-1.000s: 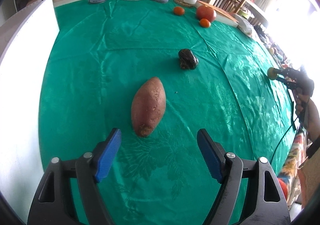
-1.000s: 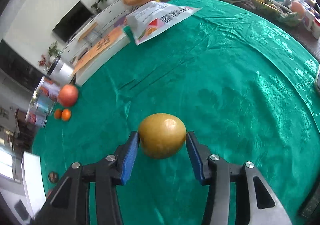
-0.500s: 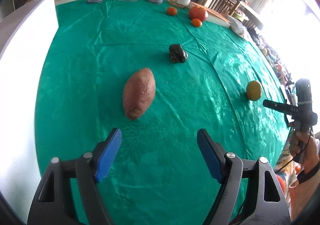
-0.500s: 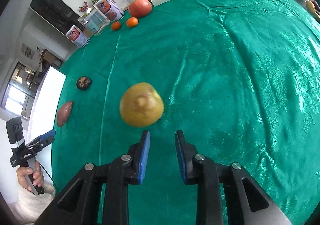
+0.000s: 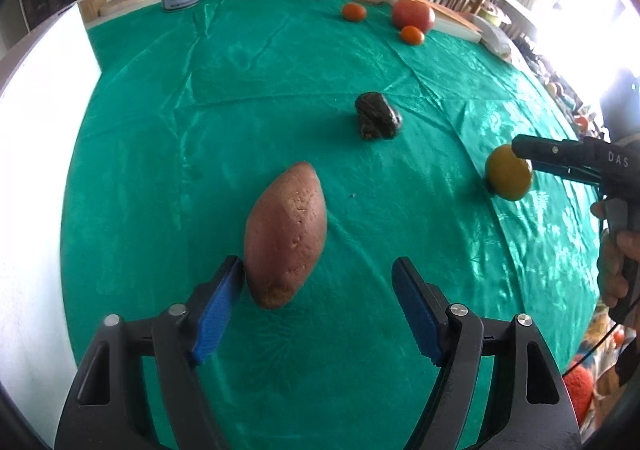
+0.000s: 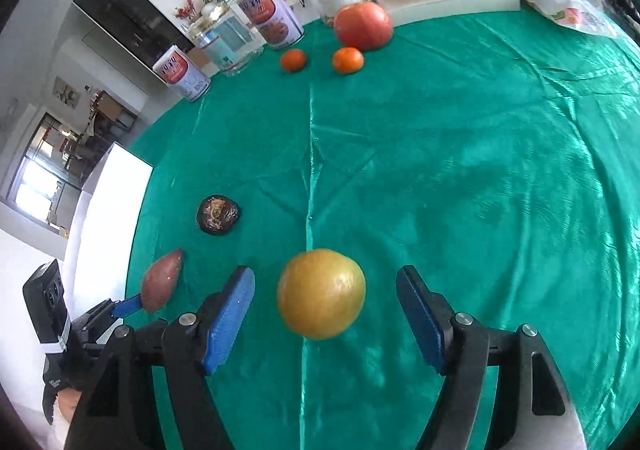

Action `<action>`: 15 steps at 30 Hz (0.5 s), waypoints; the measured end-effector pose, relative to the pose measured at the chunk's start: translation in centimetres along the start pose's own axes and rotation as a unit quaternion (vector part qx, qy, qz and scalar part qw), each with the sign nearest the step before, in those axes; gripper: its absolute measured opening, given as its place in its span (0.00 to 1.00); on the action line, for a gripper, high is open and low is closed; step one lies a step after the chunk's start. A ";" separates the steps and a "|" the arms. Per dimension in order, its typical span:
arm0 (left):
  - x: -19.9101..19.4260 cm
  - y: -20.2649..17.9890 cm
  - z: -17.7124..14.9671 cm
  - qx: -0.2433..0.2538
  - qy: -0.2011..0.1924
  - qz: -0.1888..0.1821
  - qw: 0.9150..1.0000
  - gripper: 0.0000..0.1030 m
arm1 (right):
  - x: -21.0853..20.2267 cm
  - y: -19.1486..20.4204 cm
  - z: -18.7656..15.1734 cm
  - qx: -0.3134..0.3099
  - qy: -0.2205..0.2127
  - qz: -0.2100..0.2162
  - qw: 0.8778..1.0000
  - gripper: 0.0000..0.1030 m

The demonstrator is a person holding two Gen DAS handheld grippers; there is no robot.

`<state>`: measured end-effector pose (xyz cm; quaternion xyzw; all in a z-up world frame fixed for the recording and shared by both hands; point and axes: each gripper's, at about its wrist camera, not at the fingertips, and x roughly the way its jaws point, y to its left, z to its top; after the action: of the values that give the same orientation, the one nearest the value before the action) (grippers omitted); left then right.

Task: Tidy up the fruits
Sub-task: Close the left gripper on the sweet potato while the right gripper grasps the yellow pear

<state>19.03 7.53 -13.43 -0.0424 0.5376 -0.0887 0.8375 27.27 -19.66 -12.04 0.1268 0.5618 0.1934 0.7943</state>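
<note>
So the yellow-green fruit (image 6: 321, 293) sits on the green cloth of the bench (image 6: 480, 170), between the wide-open jaws of the right gripper (image 6: 325, 318) and touching neither pad; that gripper has hold of nothing. From the left wrist view the same fruit (image 5: 509, 172) lies near the bench's right side, well apart from the rest. Over at the far edge a big red fruit (image 6: 363, 26) and two small orange ones (image 6: 347, 60) (image 6: 293, 60) lie close together, beside the tins and jars (image 6: 224, 42), which looks like the gathering spot. The left gripper (image 5: 318, 300) also stands wide open and empty, its left pad just beside, perhaps touching, the sweet potato (image 5: 286, 238). A dark wrinkled lump (image 5: 376, 115) lies alone mid-bench. My guess is that the sorting is barely half done: three fruits grouped, the yellow one not yet with them, and the potato and dark lump still to place, if they count at all
</note>
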 end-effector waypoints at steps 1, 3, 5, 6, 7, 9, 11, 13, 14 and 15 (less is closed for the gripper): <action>0.4 0.1 0.0 0.002 0.008 0.007 1.000 0.63 | 0.6 0.2 0.1 0.005 0.009 0.004 1.000 0.46; 0.2 0.2 -0.1 0.009 0.003 0.012 1.000 0.60 | 0.7 1.0 0.2 -0.004 0.013 -0.017 1.000 0.46; 0.1 0.5 -0.1 0.007 0.006 0.004 1.000 0.60 | 0.7 1.5 0.0 -0.016 0.022 -0.029 0.999 0.46; 0.1 0.7 -0.1 0.005 0.005 0.002 1.000 0.60 | 0.6 1.5 -0.1 -0.014 0.028 -0.029 0.999 0.48; 0.1 0.9 0.0 0.002 0.004 0.002 1.000 0.61 | 0.7 1.3 -0.2 -0.006 0.037 -0.024 0.999 0.48; 0.1 1.2 0.4 -0.008 0.000 0.003 1.000 0.66 | 0.9 1.1 -0.5 0.008 0.049 -0.014 0.999 0.51; 0.4 1.0 0.7 -0.004 0.002 0.003 1.000 0.66 | 0.9 1.1 -0.7 0.011 0.047 -0.017 0.999 0.51; 0.8 0.6 1.2 0.006 0.007 0.013 1.000 0.66 | 0.9 0.9 -0.8 0.020 0.053 -0.015 0.998 0.52; 0.9 0.5 1.4 0.011 0.007 0.020 1.000 0.66 | 0.9 1.0 -0.9 0.023 0.054 -0.017 0.998 0.54; 0.9 0.5 1.5 0.012 0.007 0.023 1.000 0.63 | 0.9 1.1 -1.0 0.022 0.055 -0.018 0.998 0.54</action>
<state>20.83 7.76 -13.70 -0.0196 0.5428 -0.0760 0.8362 26.44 -18.34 -12.65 0.1232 0.6108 0.1736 0.7626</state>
